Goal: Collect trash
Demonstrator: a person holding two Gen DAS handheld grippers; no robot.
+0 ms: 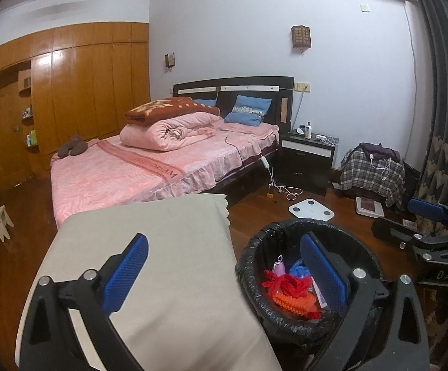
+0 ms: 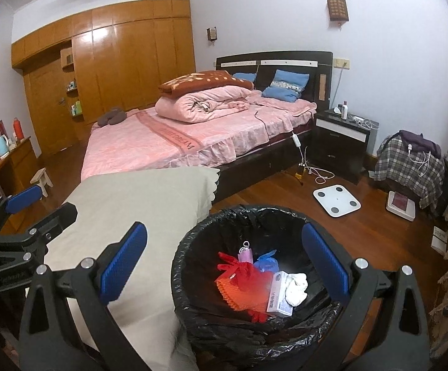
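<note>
Below, both tools, left tool (image 1: 224, 275) and right tool (image 2: 224, 262), gape empty over a beige-clothed counter (image 2: 137, 204); the trash bin (image 2: 193, 278) stands at its 3 o'clock, a pink bed (image 2: 168, 142) at 12.

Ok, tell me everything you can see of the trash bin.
The trash bin is round and stands upright on the wooden floor, right beside the cloth-covered table. A crinkled black plastic liner is folded over its rim. Inside lie a red mesh bag, an orange ridged item, a small box, a white wad, a blue wrapper and a pink piece. Nothing grips it.
</note>
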